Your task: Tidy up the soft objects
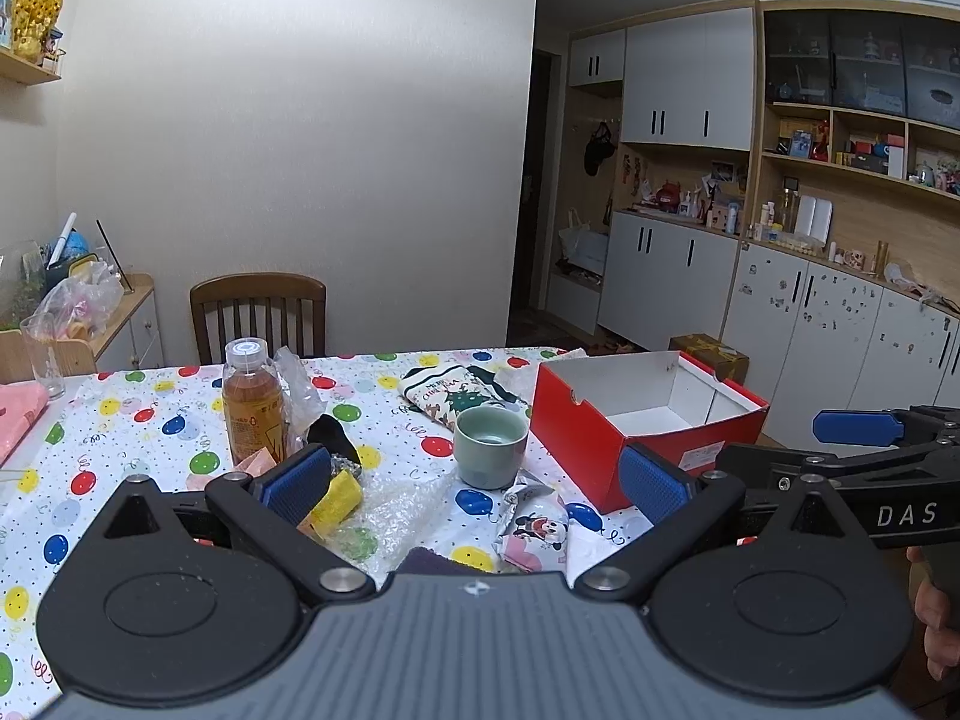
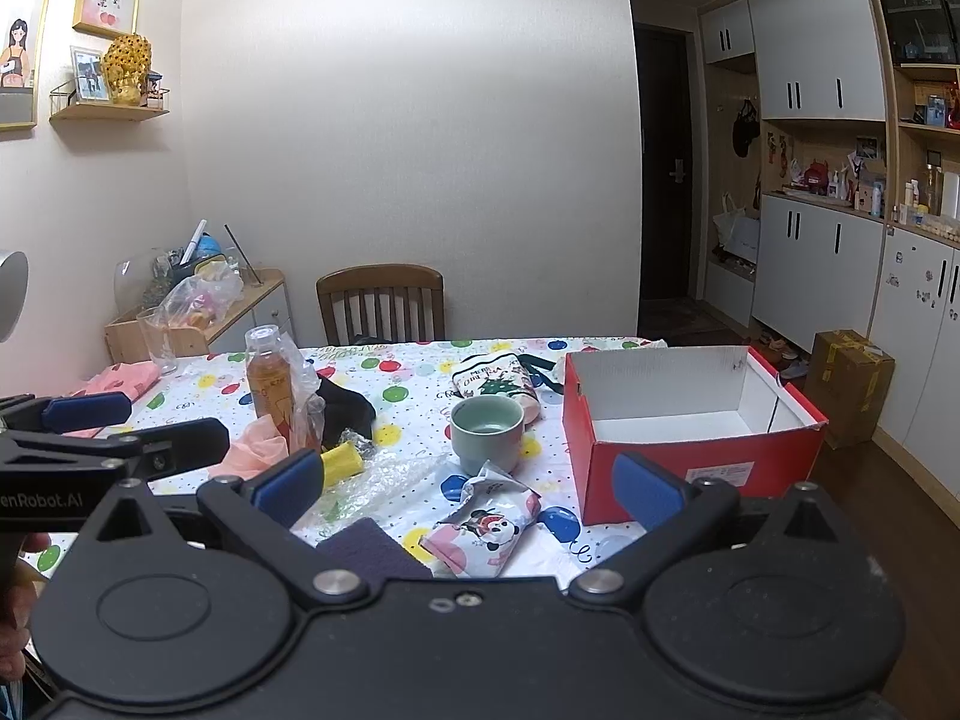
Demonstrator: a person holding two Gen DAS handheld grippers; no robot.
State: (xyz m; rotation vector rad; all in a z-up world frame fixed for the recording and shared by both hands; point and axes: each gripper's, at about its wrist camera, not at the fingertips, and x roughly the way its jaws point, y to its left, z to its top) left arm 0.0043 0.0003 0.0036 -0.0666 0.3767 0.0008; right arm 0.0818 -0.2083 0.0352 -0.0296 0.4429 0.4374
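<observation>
An open red shoebox (image 1: 636,420) (image 2: 690,420) with a white, empty inside stands at the table's right. Soft things lie on the balloon-print cloth: a Mickey-print pouch (image 1: 534,525) (image 2: 486,525), a Christmas-print cloth (image 1: 456,393) (image 2: 495,381), a black cloth (image 1: 333,435) (image 2: 345,405), a pink cloth (image 2: 258,447), a dark purple cloth (image 2: 369,549) and a yellow roll (image 1: 336,498) (image 2: 342,462). My left gripper (image 1: 474,483) is open and empty above the near table. My right gripper (image 2: 468,486) is open and empty beside it.
A green cup (image 1: 489,447) (image 2: 486,432) and a tea bottle (image 1: 252,402) (image 2: 273,378) stand mid-table, with bubble wrap (image 2: 384,474) near them. A wooden chair (image 2: 381,303) stands at the far edge. A glass (image 2: 156,339) and pink fabric (image 1: 18,420) are at the left.
</observation>
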